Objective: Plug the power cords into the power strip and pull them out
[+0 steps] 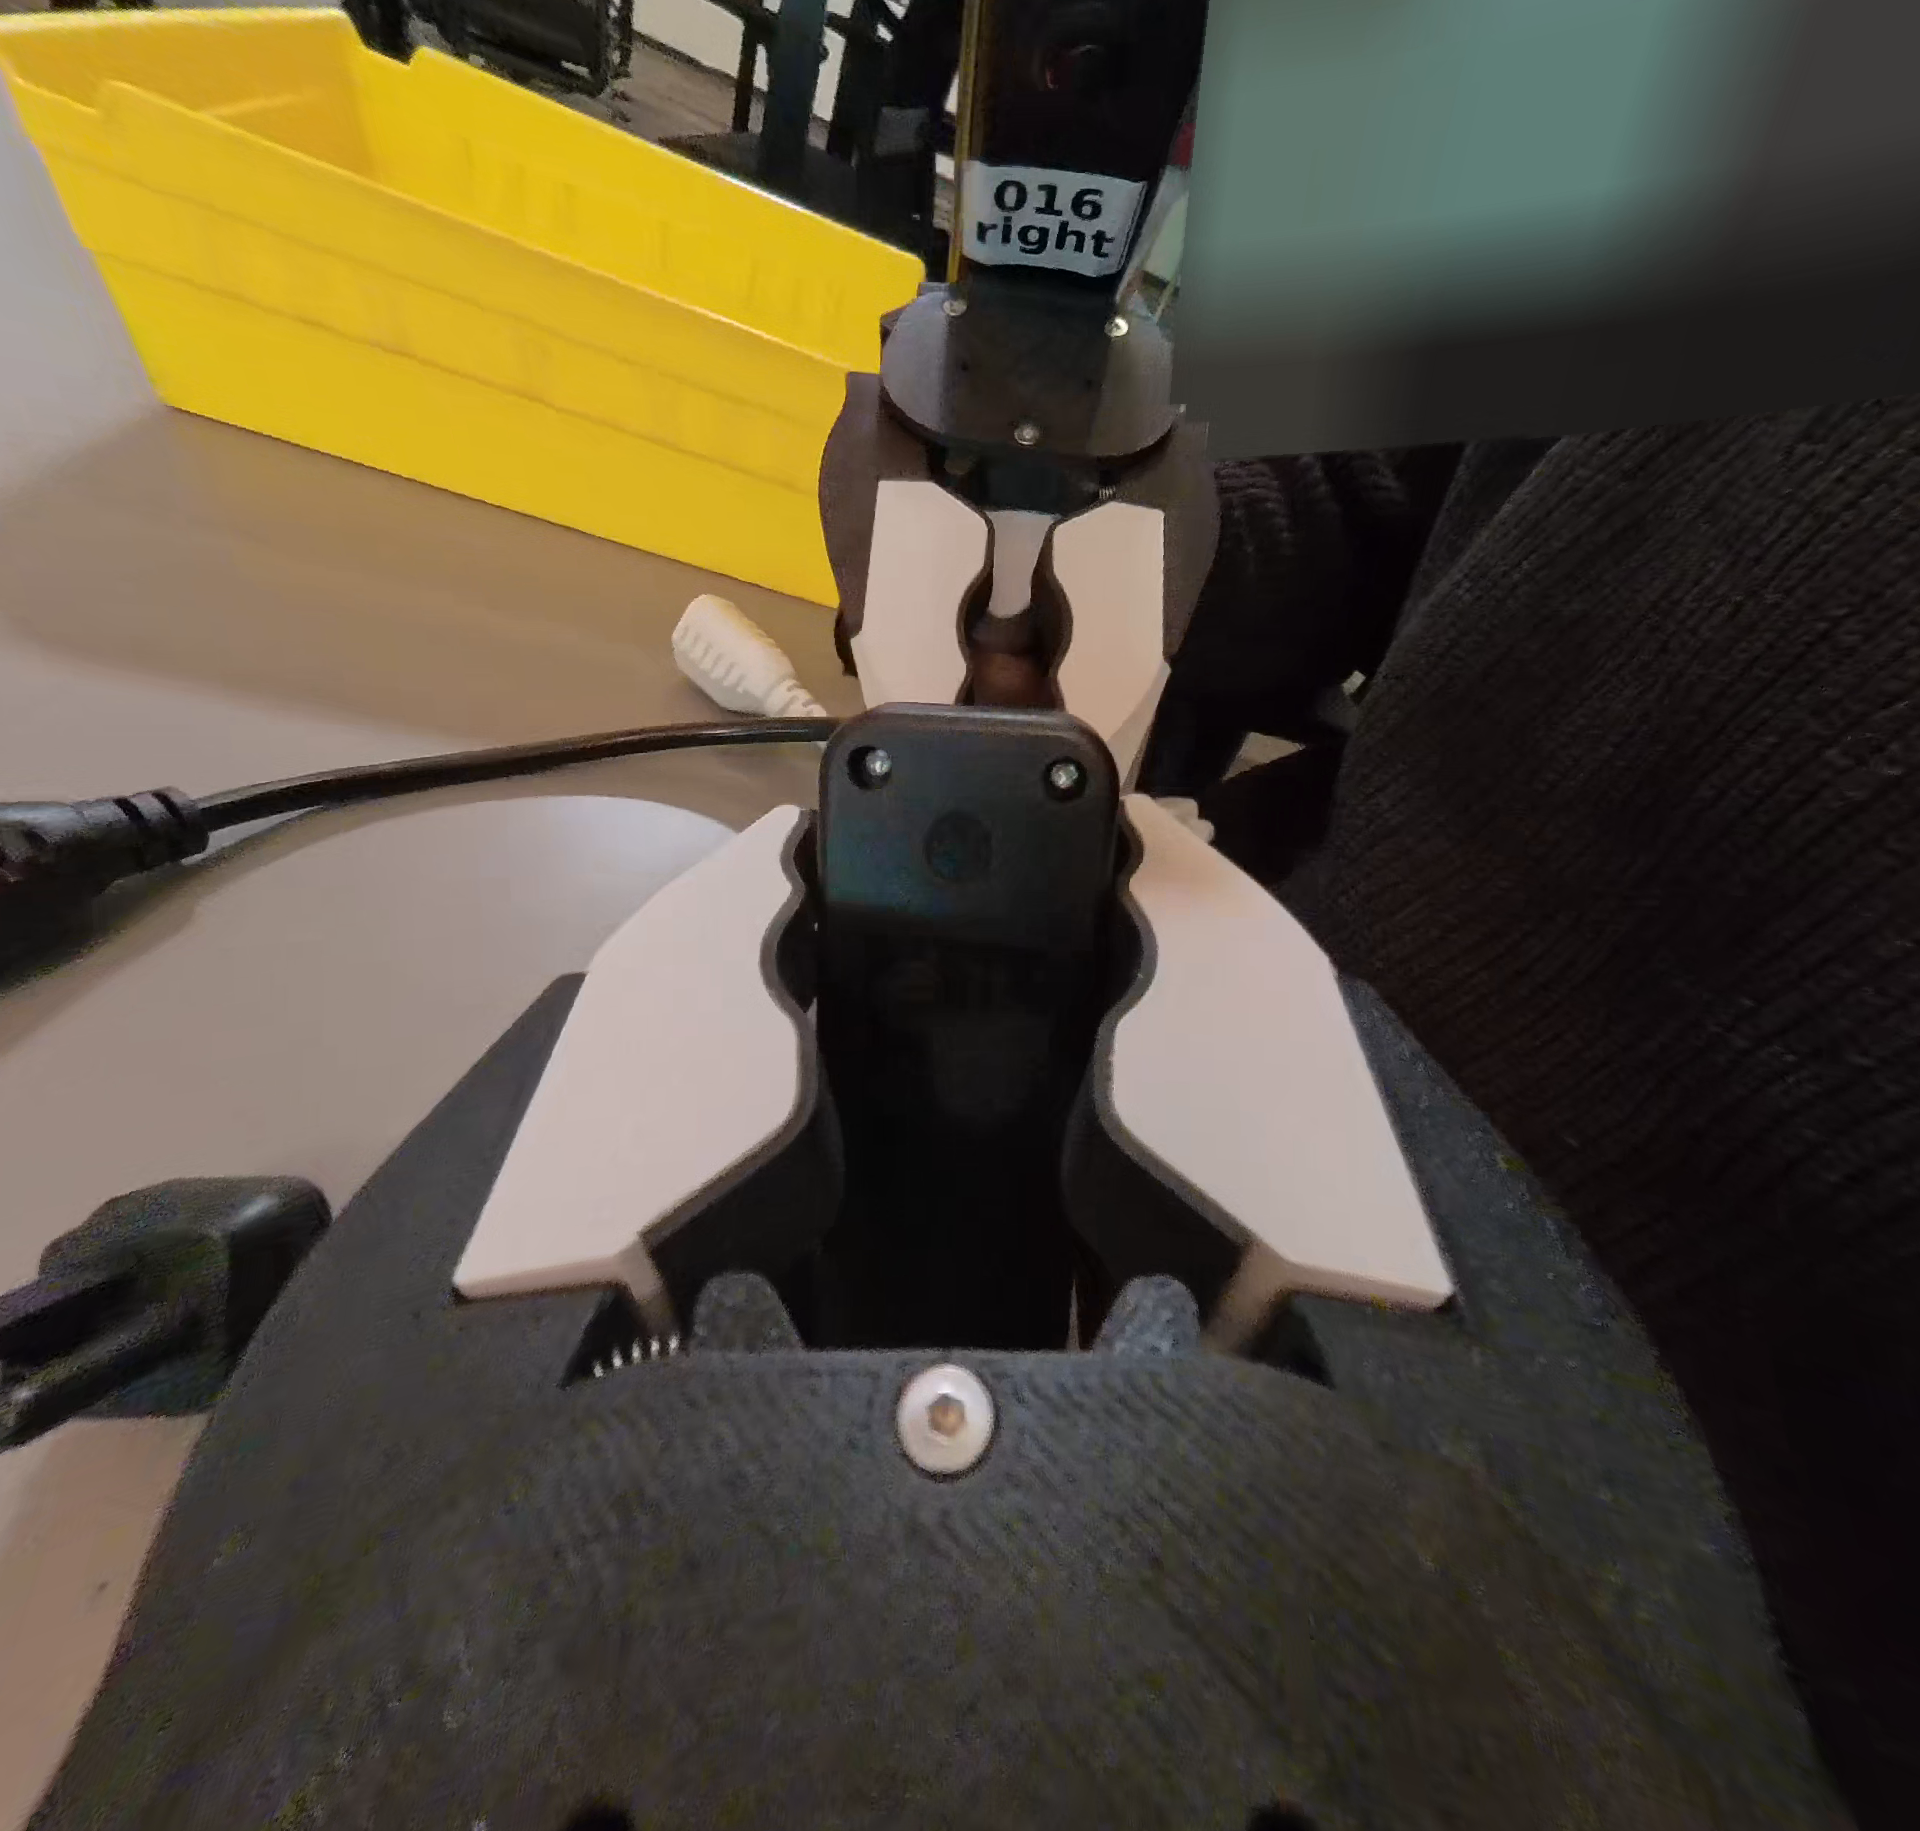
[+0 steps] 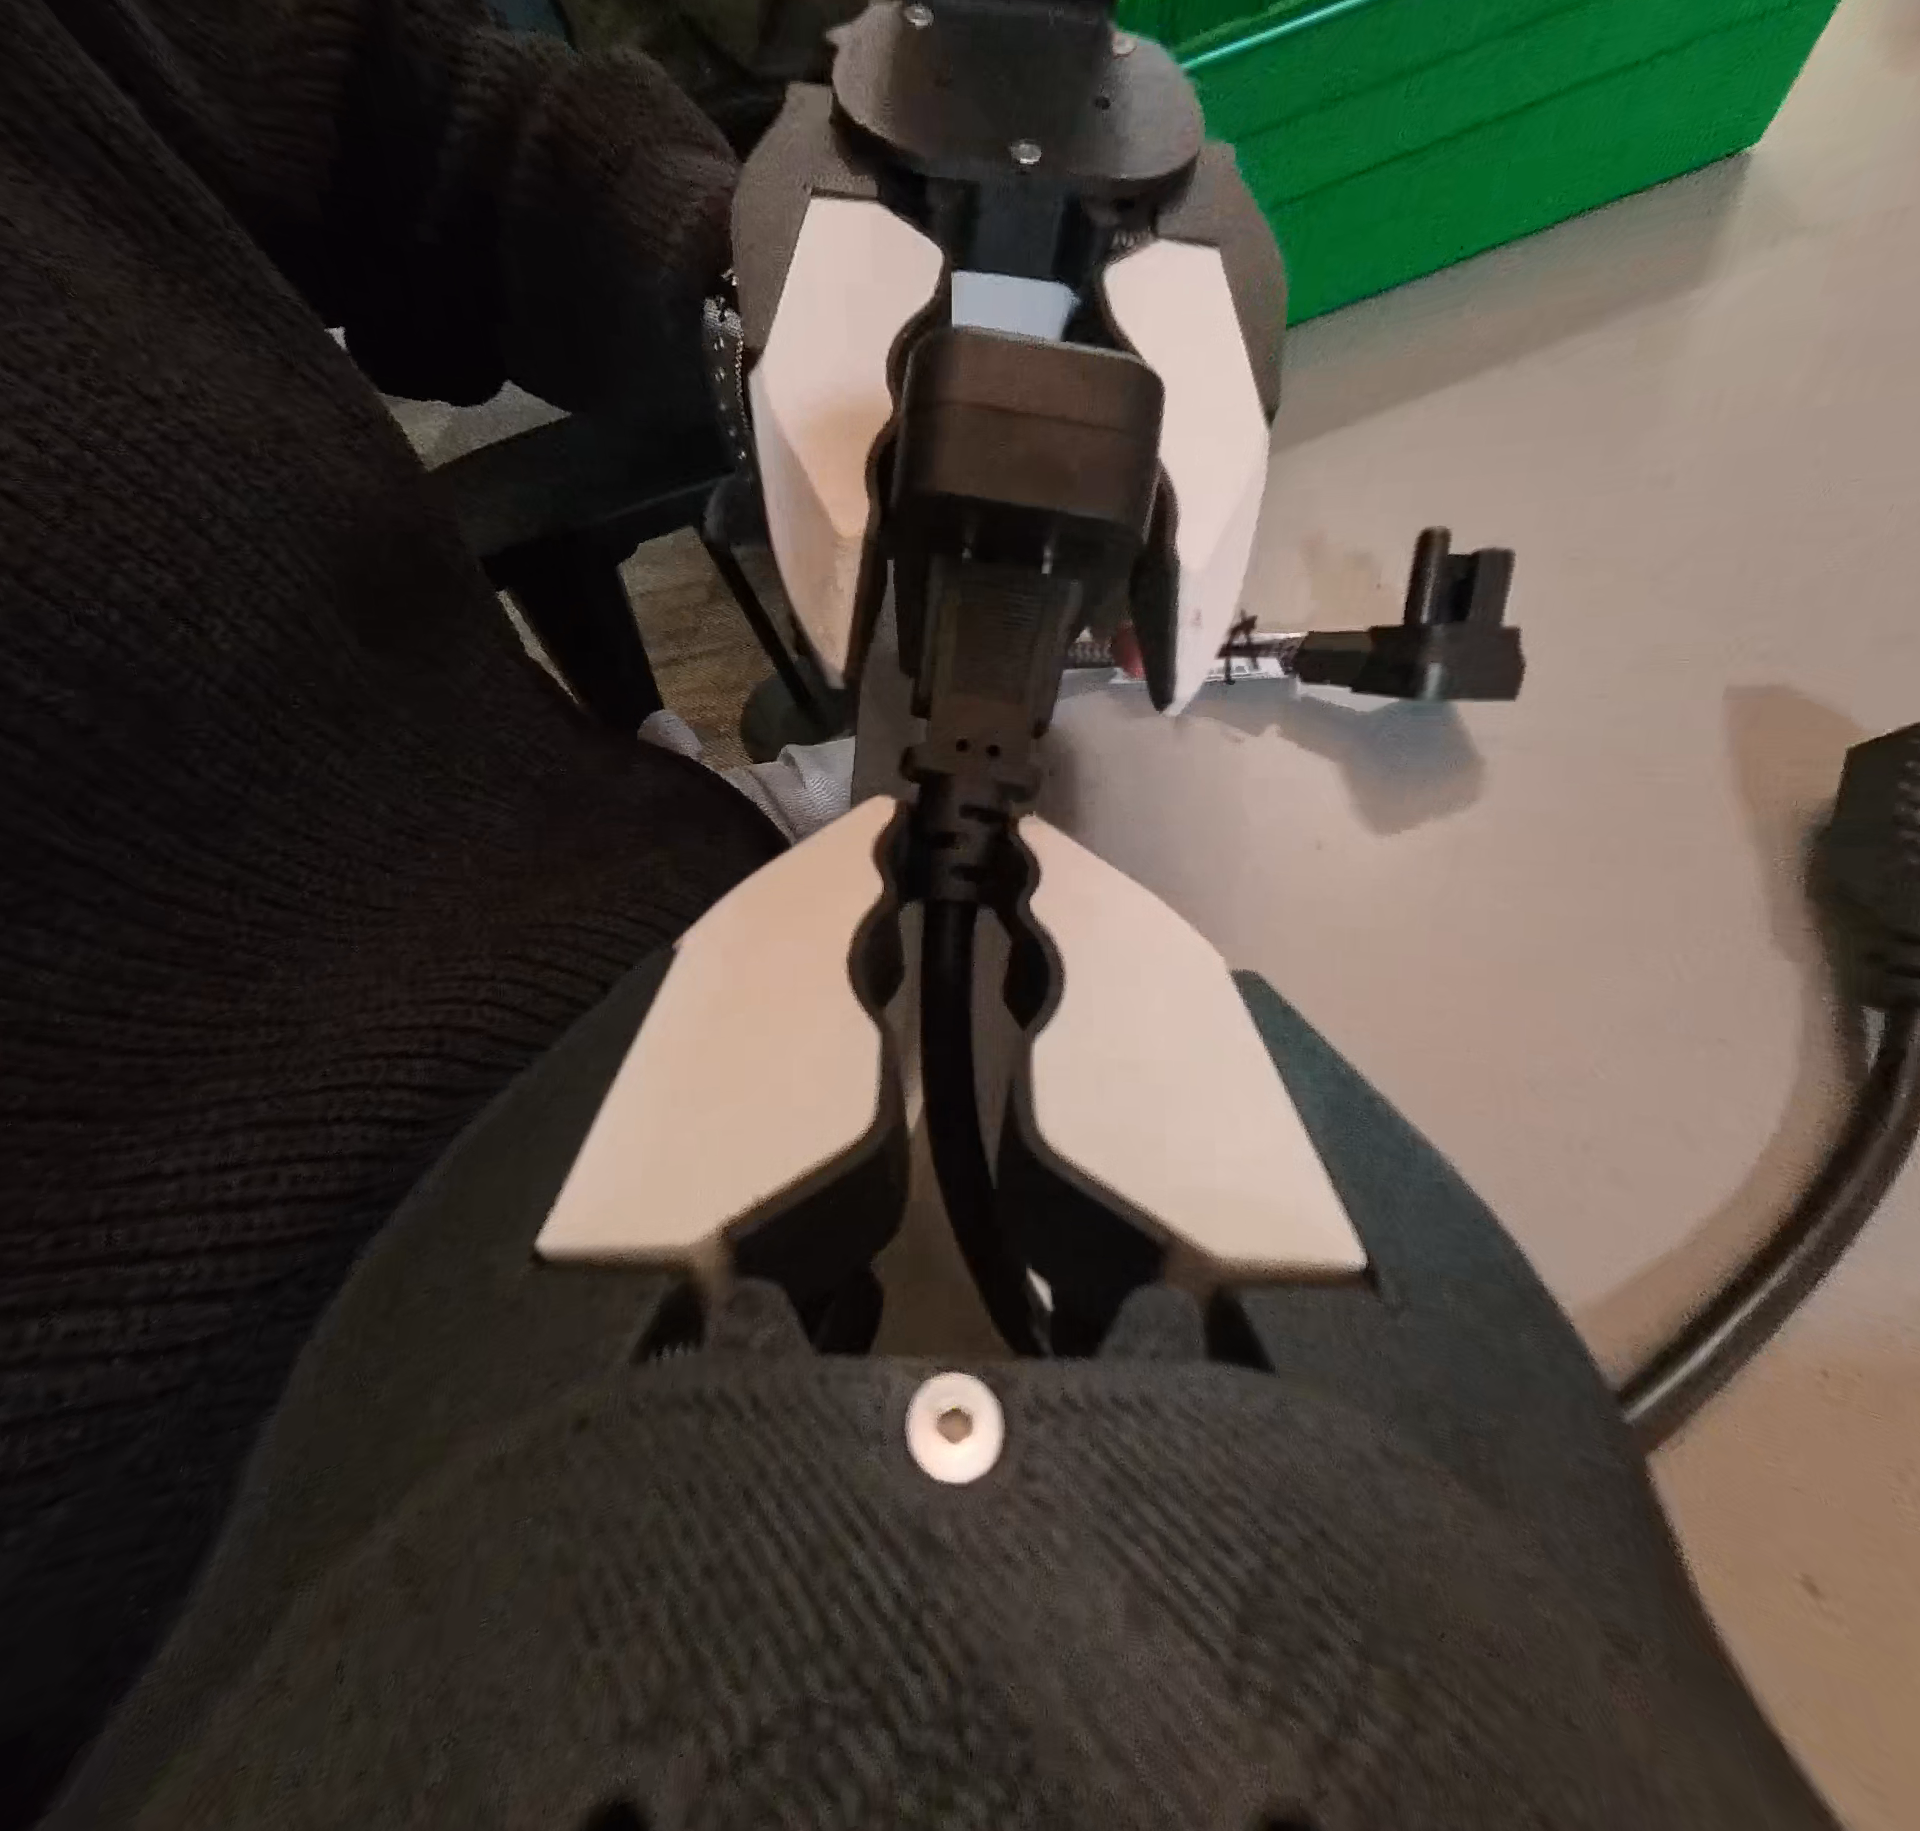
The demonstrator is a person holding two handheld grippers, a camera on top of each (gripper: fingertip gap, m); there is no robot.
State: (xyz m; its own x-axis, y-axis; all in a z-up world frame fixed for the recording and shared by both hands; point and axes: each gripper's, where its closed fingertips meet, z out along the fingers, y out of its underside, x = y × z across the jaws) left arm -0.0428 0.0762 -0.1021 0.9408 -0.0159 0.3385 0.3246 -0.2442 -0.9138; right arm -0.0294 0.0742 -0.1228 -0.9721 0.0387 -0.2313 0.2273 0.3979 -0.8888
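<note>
My left gripper (image 1: 961, 820) is shut on a black power strip (image 1: 966, 888) and holds it above the table, end-on with two screws showing. My right gripper (image 2: 956, 820) faces it and is shut on the ribbed neck of a black power cord's plug (image 2: 982, 659). The plug's front meets the power strip (image 2: 1023, 431); how deep the prongs sit is unclear. The cord (image 2: 961, 1106) runs back between my right fingers. In the left wrist view the right gripper (image 1: 1013, 659) shows just behind the strip. In the right wrist view the left gripper (image 2: 1003, 675) shows around the strip.
A yellow bin (image 1: 416, 254) stands at the back left and a green bin (image 2: 1455, 119) at the other side. On the table lie a white plug (image 1: 738, 664), black cords with plugs (image 1: 94, 836) (image 1: 156, 1282) and an angled black connector (image 2: 1455, 638). A dark knit sleeve (image 1: 1662, 846) is close beside the grippers.
</note>
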